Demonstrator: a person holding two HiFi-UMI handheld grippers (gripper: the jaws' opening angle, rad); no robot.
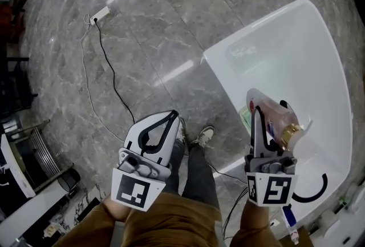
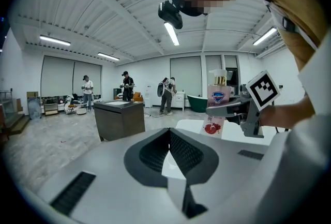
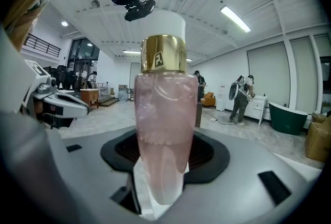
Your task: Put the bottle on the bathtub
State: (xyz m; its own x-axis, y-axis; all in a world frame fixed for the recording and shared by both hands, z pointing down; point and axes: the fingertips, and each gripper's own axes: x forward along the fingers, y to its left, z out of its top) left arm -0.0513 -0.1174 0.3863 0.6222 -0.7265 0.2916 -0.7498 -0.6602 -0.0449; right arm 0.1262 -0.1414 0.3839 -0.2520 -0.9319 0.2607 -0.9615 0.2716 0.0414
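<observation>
Carry step, I judge: the right gripper's (image 1: 267, 119) fingers clench the pink bottle (image 3: 165, 130) between them, over the bathtub (image 1: 319, 57). The left gripper's (image 1: 171, 119) fingers are pressed together on nothing. Next comes lowering the bottle upright onto the tub's rim, then releasing.

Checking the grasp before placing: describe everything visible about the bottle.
The bottle looks like translucent pink plastic, partly filled, with a gold collar, white cap and a printed label. It stands upright, clamped between the right gripper's jaws, over the white bathtub; whether it touches the tub is unclear.
</observation>
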